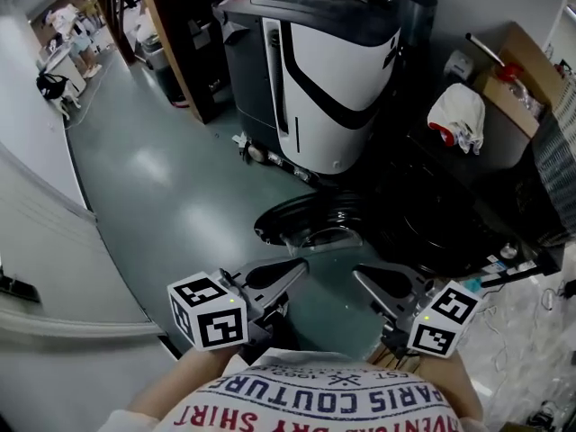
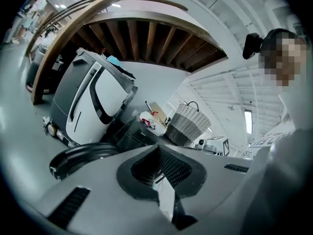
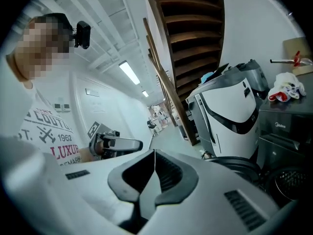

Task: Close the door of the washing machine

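Note:
The dark washing machine [image 1: 468, 196] stands at the right of the head view. Its round black door [image 1: 310, 219] hangs open, swung out low over the floor. The door also shows in the left gripper view [image 2: 78, 155] and in the right gripper view [image 3: 234, 163]. Both grippers hang close to my chest, short of the door and not touching it. The left gripper [image 1: 301, 266] is shut with nothing between its jaws [image 2: 157, 148]. The right gripper [image 1: 358, 273] is also shut and empty [image 3: 154, 152]. Each gripper sees the other off to its side.
A big grey and white machine [image 1: 315, 70] stands just beyond the open door. On the washer lies a white and red cloth [image 1: 459, 115], next to a cardboard box [image 1: 517, 79]. A woven basket [image 2: 188, 124] sits to the right. Green floor [image 1: 153, 169] stretches left.

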Available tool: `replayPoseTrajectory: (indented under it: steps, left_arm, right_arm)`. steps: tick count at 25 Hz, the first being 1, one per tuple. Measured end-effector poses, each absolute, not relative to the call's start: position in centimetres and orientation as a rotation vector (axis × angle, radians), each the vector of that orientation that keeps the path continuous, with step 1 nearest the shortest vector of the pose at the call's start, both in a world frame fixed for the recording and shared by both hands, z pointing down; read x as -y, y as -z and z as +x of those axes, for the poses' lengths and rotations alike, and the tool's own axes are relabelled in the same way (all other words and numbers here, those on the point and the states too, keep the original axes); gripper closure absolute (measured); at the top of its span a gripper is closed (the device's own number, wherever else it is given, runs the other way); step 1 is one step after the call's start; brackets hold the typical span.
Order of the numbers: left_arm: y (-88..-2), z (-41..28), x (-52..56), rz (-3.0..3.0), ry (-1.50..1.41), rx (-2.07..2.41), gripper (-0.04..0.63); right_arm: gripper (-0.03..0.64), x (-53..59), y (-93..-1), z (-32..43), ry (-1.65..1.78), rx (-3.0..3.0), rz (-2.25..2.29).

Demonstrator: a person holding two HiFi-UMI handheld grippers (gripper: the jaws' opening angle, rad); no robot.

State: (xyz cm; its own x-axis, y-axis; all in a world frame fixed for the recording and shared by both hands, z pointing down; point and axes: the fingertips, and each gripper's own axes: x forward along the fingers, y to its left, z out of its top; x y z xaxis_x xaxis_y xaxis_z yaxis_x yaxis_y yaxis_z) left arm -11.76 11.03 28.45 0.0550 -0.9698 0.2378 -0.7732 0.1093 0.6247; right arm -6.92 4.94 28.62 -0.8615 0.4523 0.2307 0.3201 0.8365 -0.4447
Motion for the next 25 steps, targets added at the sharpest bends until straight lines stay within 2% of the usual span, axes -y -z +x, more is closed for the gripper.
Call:
replayPoseTrajectory:
  steps: [11, 20, 25]
  left_arm:
    - [-32.7, -27.9, -11.1, 1.654, 0.318, 1.664, 0.568]
    - [-38.0, -33.5, -11.4, 1.59, 0.296, 1.582, 0.568]
    - [-40.3, -35.3, -11.8, 1.548, 0.306, 1.556, 0.568]
  right_arm:
    - [0.594, -3.5, -32.7, -23.8, -0.688, 2.603, -0.431]
    - [0.594, -1.8, -41.4, -30.6, -0.738, 2.467, -0.265]
    - [0.595, -1.4, -45.9, -32.9, -0.62, 2.391, -0.2]
